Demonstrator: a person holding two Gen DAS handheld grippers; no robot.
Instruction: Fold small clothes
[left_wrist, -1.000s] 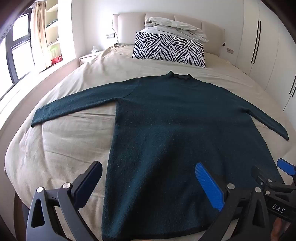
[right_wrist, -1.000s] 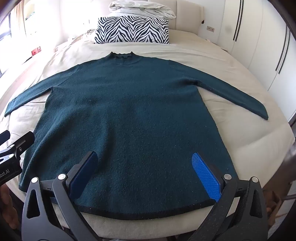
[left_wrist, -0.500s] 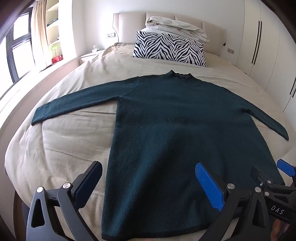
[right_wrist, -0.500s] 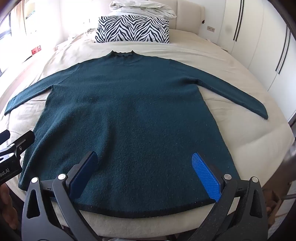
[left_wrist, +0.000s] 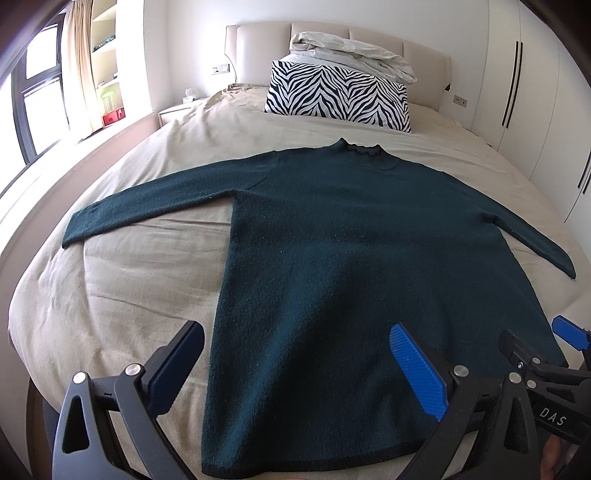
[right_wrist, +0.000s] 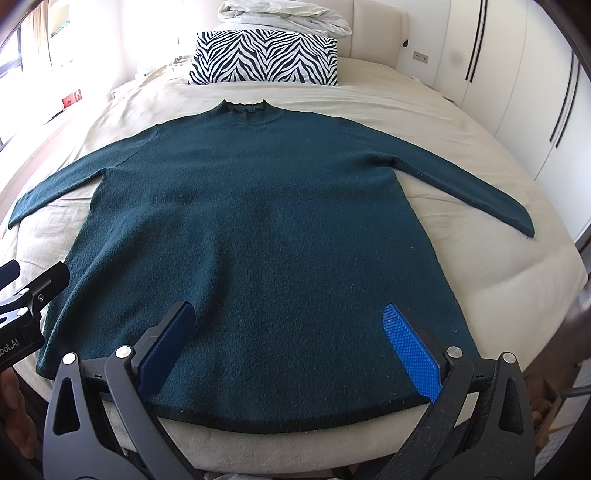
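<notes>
A dark teal knitted long-sleeved sweater (right_wrist: 255, 229) lies flat and face up on the beige bed cover (left_wrist: 122, 295), its body running from the ruffled collar (right_wrist: 245, 107) at the far end to the black-edged hem (right_wrist: 295, 417) near the foot of the bed, close to me. Both sleeves are spread out to the sides, one toward the window side (left_wrist: 147, 206) and the other toward the wardrobe side (right_wrist: 469, 188). My left gripper (left_wrist: 295, 365) hangs over the hem's left part with its fingers spread wide, the dark left finger (left_wrist: 177, 365) over bare cover just beside the sweater's side edge and the blue ribbed finger (left_wrist: 417, 373) over the knit; nothing is between them. My right gripper (right_wrist: 291, 347) hangs over the hem's middle and right part, likewise spread wide and holding nothing, both blue pads (right_wrist: 410, 347) above the fabric. I cannot tell whether any fingertip touches the cloth. Each gripper shows at the edge of the other's view, side by side and apart. At the head of the bed a zebra-striped black-and-white pillow (right_wrist: 266, 59) stands against the padded beige headboard (left_wrist: 258, 48), with a crumpled pale grey duvet (left_wrist: 351, 51) piled on top of it. White wardrobe doors (right_wrist: 517, 74) line the right side.
</notes>
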